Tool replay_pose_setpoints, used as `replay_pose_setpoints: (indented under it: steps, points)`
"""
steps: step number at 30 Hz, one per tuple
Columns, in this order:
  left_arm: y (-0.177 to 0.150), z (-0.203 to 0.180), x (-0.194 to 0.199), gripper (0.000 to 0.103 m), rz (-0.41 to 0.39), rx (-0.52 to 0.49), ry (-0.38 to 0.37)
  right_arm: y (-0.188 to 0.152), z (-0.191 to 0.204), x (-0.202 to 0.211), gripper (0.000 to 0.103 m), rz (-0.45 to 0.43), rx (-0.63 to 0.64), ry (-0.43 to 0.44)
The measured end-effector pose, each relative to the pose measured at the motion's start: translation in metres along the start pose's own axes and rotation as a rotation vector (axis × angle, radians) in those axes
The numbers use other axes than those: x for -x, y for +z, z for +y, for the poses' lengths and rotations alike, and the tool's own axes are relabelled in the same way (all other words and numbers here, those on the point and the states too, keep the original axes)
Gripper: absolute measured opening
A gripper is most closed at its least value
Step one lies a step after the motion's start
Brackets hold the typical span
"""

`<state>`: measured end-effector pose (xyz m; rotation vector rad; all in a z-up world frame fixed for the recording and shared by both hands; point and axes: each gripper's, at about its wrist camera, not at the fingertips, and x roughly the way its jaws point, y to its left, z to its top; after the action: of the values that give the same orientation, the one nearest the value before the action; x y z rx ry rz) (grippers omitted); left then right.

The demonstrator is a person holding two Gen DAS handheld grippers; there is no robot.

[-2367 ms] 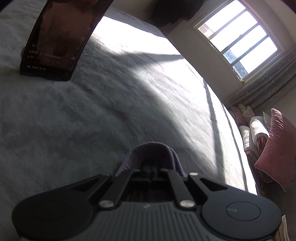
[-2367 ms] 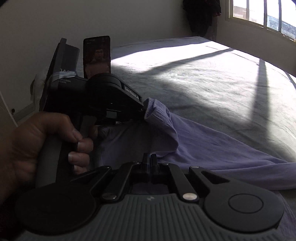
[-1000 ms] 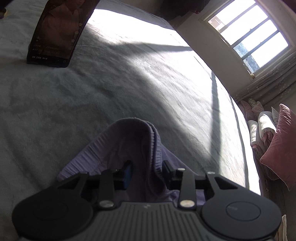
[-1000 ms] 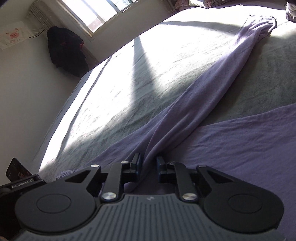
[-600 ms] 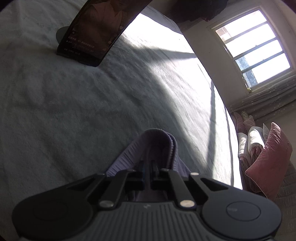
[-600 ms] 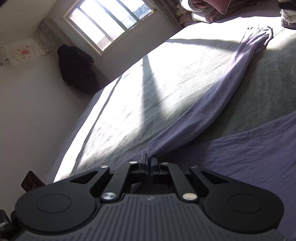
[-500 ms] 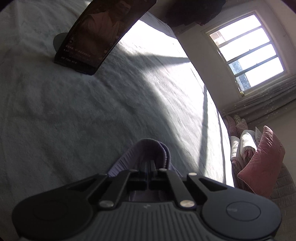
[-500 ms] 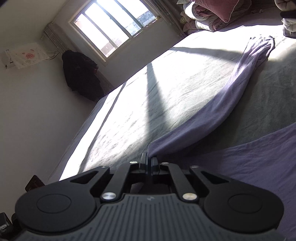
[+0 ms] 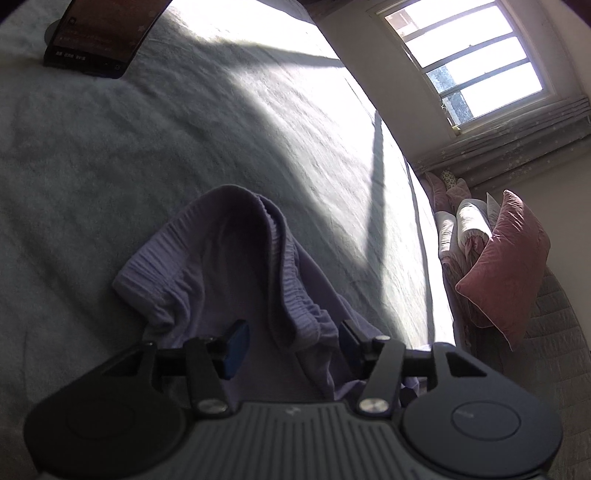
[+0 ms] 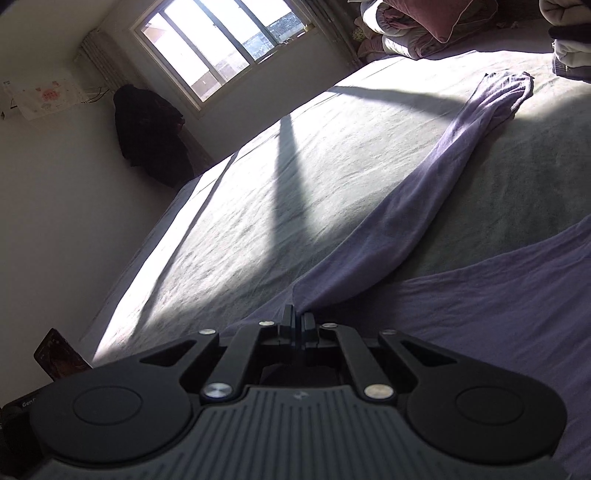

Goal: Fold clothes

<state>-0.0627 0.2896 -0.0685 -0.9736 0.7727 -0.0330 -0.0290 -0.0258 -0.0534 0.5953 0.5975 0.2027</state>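
phone (image 9: pixel 98 35): top cut off by the frame edge in the left wrist view; screen text too small to read
purple garment (image 9: pixel 236 266): near part hidden under the gripper body (both views)
wall poster (image 10: pixel 40 94): print too small to make out
dark clothing (image 10: pixel 151 136): hangs in shadow, no detail
bedding pile (image 10: pixel 406 26): cut off at top edge

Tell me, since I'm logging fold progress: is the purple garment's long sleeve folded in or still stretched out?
Stretched out. The sleeve runs straight across the bed, away from the garment's body, cuff at the far end.
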Motion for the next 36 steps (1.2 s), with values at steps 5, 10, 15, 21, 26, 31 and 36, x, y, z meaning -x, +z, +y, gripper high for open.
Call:
replay_pose_setpoints:
  steps: [5, 10, 15, 21, 26, 31, 36]
  points:
    - [-0.005, 0.002, -0.008, 0.06, -0.06, 0.077, -0.006, -0.004, -0.002, 0.001, 0.002, 0.017, 0.005, -0.005]
    - [-0.01, -0.002, -0.008, 0.008, -0.102, 0.048, 0.04, -0.007, -0.005, 0.004, 0.002, 0.007, 0.002, 0.005]
    - [-0.004, 0.002, 0.005, 0.005, -0.122, 0.021, 0.032, -0.002, -0.003, 0.015, 0.002, -0.051, 0.001, 0.055]
    - [0.016, 0.018, 0.035, 0.004, -0.112, 0.026, -0.036, 0.004, 0.006, 0.033, 0.002, -0.135, 0.028, 0.101]
    - [0.029, 0.03, 0.059, 0.004, -0.073, -0.016, -0.093, 0.006, 0.012, 0.046, 0.002, -0.165, 0.06, 0.112]
    - [0.033, 0.04, 0.061, 0.004, -0.029, -0.025, -0.08, 0.004, 0.013, 0.057, 0.002, -0.124, 0.094, 0.098]
    - [0.033, 0.043, 0.066, 0.004, -0.046, -0.045, -0.038, -0.012, 0.017, 0.065, 0.002, -0.062, 0.203, 0.095]
